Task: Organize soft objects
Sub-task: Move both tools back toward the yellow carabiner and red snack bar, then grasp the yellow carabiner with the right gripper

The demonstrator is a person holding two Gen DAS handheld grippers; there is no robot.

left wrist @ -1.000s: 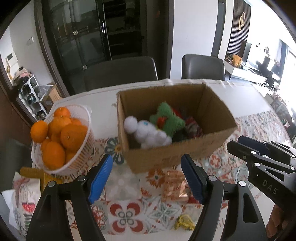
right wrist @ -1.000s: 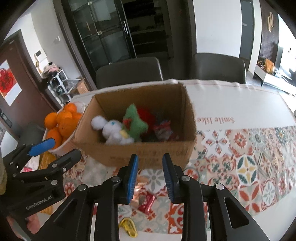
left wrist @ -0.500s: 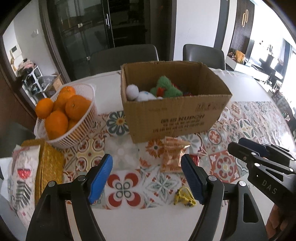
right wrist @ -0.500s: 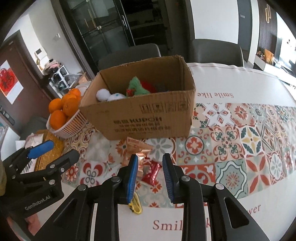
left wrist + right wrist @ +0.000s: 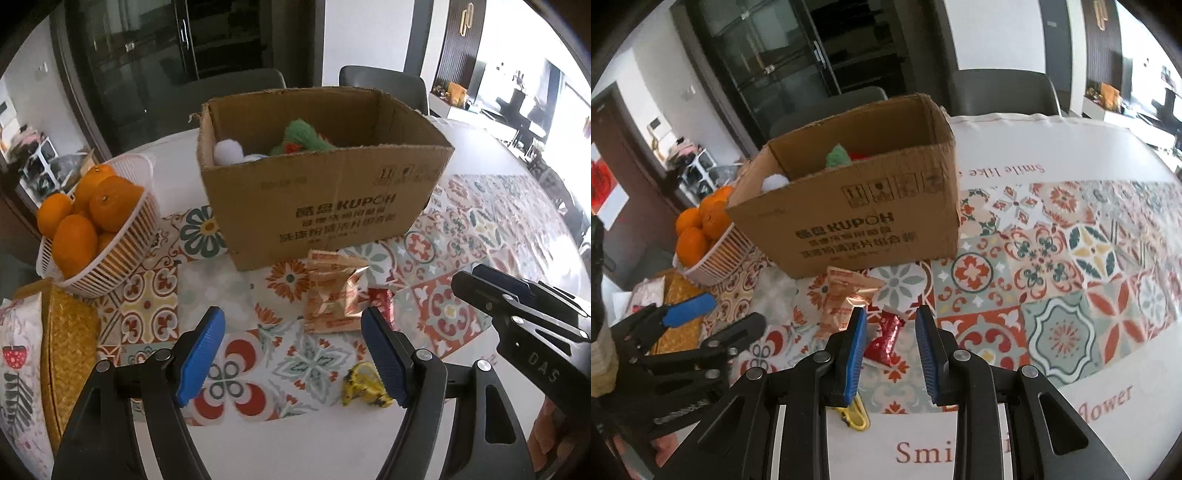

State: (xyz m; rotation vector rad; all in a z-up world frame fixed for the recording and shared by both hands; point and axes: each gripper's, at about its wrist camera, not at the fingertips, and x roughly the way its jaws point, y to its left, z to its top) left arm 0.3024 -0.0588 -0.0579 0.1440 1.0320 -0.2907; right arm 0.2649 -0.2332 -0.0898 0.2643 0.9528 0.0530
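Both lowered from above the brown cardboard box [image 5: 325, 192] toward the table [image 5: 1071, 424]. Left claw [image 5: 291, 354] spread wide, empty. Right claw [image 5: 891, 354] narrowly parted, empty, over the shiny red soft packet [image 5: 884, 338]. Probably next to go in.

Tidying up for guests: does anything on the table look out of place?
Yes: three small packets lie loose on the tablecloth in front of the cardboard box: a copper snack packet, a red one, a yellow one.
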